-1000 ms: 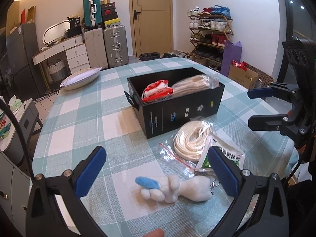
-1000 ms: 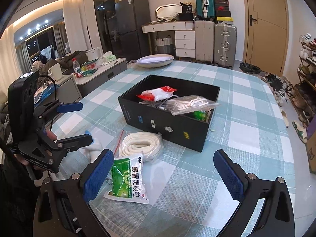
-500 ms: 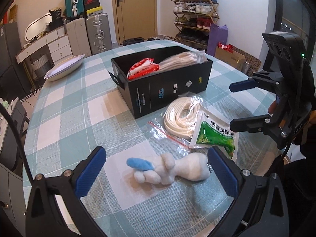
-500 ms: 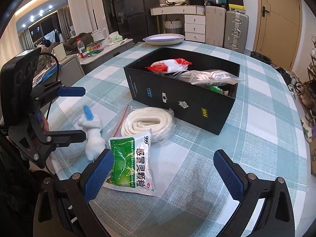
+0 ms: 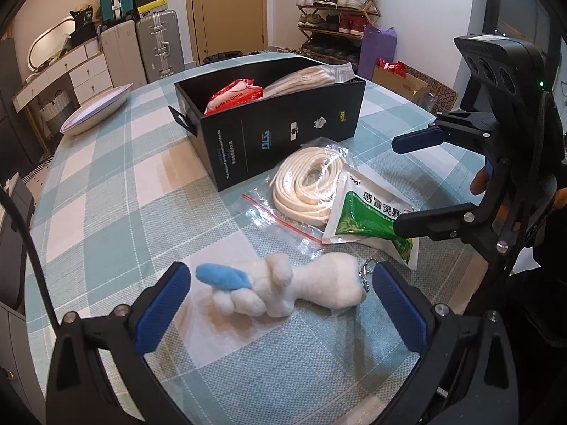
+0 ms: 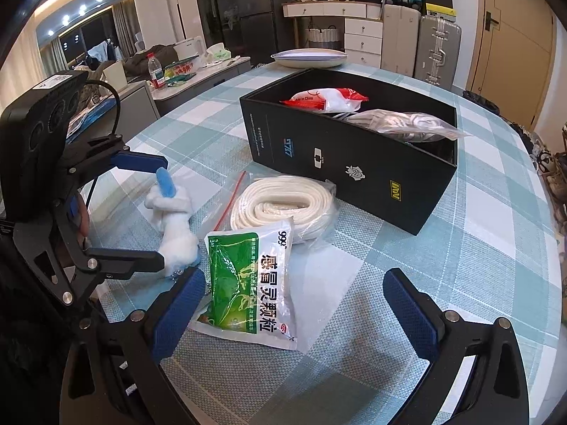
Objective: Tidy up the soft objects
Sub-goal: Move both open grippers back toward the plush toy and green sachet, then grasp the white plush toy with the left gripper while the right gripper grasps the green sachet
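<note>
A white plush toy with a blue tip lies on the checked tablecloth, between the open fingers of my left gripper; it also shows in the right wrist view. A bagged white rope coil and a green-and-white sachet lie in front of a black box that holds a red-and-white packet and a clear bag. My right gripper is open and empty, with the sachet just ahead of its left finger.
A shallow white dish sits at the table's far left. Suitcases, a drawer unit and a shoe rack stand beyond the table. The table edge curves close on the right.
Both grippers have moved forward and lower. The plush toy now lies between the left fingers, and the sachet is nearer the right gripper. Nothing has been grasped.
</note>
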Motion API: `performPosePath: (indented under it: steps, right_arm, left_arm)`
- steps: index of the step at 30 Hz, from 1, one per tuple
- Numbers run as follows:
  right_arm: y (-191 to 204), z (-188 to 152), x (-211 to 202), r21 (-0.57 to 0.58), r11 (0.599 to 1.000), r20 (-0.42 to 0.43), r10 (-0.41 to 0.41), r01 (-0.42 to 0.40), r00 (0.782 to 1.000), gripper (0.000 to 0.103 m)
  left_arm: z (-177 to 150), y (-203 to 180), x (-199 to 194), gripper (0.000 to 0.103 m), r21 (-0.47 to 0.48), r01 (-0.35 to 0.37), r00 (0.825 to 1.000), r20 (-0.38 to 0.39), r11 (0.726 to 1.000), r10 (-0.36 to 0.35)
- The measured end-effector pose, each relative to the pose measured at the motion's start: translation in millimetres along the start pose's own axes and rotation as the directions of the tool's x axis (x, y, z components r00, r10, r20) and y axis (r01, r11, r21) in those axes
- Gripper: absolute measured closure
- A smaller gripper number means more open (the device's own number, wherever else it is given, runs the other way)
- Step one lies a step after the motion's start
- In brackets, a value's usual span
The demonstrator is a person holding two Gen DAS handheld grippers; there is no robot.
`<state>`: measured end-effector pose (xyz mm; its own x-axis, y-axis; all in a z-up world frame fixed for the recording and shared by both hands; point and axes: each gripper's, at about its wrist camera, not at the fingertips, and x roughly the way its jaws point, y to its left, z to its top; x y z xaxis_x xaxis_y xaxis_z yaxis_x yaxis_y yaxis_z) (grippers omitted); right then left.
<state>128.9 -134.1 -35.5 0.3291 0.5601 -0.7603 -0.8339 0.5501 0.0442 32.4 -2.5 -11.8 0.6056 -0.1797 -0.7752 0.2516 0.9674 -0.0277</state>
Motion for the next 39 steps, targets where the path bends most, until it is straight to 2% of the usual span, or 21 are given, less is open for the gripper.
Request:
performPosePath:
  steps: [9, 24, 32, 35, 39]
  right_arm:
    - [3, -1, 4, -0.007, 1.0, -0.012, 0.001, -0.001, 1.0, 0.0]
    - [13, 0, 17, -0.039, 0.999, -0.041, -0.015, 0.013, 0.999, 0.001]
    - [6, -1, 21, -0.024, 0.999, -0.06, -0.047, 0.045, 0.997, 0.001]
    - [4, -2, 21, -0.021, 0.999, -0.061, -0.038, 0.037, 0.997, 0.004]
    - [8, -2, 23, -0.032, 0.999, -0.06, -0.023, 0.021, 0.998, 0.012]
  left_arm:
    - [-3, -4, 13, 0.0, 0.01, -0.02, 0.999, -0.042, 1.0, 0.021]
    - [-3, -4, 17, 0.0, -0.018, 0.016, 0.998, -0.06, 1.0, -0.017]
    - [-4, -1, 24, 0.0, -0.033, -0.008, 0.996, -0.088, 0.999, 0.005]
    - [-4, 0, 24, 0.0, -0.038, -0.009, 0.996, -0.088, 0.999, 0.006]
    - [-4, 0, 25, 0.0, -0.04, -0.012, 0.996, -0.087, 0.999, 0.008]
